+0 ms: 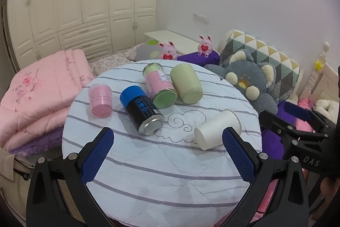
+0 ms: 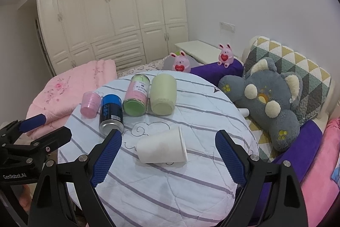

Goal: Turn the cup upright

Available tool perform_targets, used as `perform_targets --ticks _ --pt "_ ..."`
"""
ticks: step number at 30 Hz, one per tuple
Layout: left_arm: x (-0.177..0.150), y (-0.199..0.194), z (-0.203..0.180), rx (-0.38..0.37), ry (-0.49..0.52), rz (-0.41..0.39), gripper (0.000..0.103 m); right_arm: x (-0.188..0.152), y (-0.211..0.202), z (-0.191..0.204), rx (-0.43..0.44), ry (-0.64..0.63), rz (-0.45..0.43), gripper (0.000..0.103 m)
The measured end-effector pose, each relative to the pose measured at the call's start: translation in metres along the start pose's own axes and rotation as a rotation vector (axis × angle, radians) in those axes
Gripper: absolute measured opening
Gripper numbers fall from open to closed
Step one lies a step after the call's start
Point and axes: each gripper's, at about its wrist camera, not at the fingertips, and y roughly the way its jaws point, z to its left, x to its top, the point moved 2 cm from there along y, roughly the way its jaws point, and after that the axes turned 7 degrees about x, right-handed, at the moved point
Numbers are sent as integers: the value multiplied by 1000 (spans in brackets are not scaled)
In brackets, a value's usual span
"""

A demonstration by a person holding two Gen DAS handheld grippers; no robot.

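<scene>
My left tool [image 1: 167, 137] hangs over the near part of the round striped surface [image 1: 148, 180], its blue-padded fingers [image 1: 97, 154] spread wide with nothing between them. The white cup [image 1: 214, 131] lies on its side just beyond my right-hand finger, closed base toward me, rim pointing away to the right. Farther back lie a blue-and-black can [image 1: 141, 112], a pink-and-green canister [image 1: 160, 86], a pale green cup [image 1: 187, 83] and a small pink cup [image 1: 100, 100], all tipped over. My right tool [image 1: 297, 120] juts in at the right edge, beside the surface; I cannot tell how its fingers stand.
</scene>
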Motion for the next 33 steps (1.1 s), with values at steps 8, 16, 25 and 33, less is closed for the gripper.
perform_targets --ticks 8,16,25,33 --pt "-1 22 -27 -26 98 44 103 1 9 -24 -18 44 26 91" --pt "-6 52 -64 -83 292 123 103 3 24 -39 -4 57 61 91" --pt "-17 109 -105 -155 482 285 103 -3 48 -70 6 101 123 91" --pt "-16 153 -120 -159 474 386 103 -4 69 -93 29 135 168 91"
